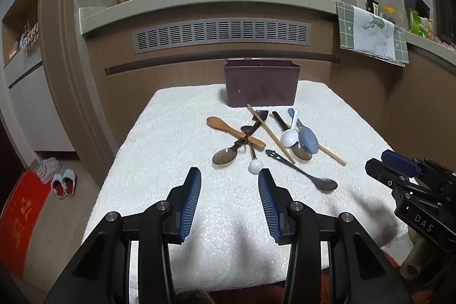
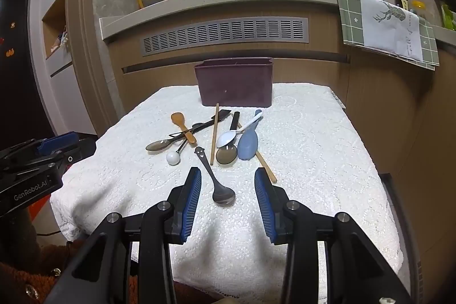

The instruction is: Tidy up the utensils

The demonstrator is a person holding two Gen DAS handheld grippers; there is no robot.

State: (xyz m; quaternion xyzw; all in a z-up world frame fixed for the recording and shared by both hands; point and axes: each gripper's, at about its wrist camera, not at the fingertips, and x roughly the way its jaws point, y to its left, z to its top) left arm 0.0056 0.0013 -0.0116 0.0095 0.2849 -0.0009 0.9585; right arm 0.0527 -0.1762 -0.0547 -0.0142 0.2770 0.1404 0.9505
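On the far left I see the floor with a red mat (image 1: pixel 20 221) and slippers (image 1: pixel 64 183). My left hand-held gripper (image 1: pixel 229 175) is released, with nothing between its blue pads, above the near part of the table (image 1: pixel 176 121), which a white textured cloth covers. The utensils (image 1: pixel 265 141) lie in a loose pile on the middle of the cloth: wooden spoon, chopsticks, plastic spoons. Nearest to me lies a dark metal spoon (image 2: pixel 219 184), apart from the pile. Behind the pile stands a dark purple holder (image 1: pixel 260 83). My right hand-held gripper (image 2: pixel 227 175) is also released, above that metal spoon. Further right a green checked towel (image 2: pixel 384 27) hangs from the counter.
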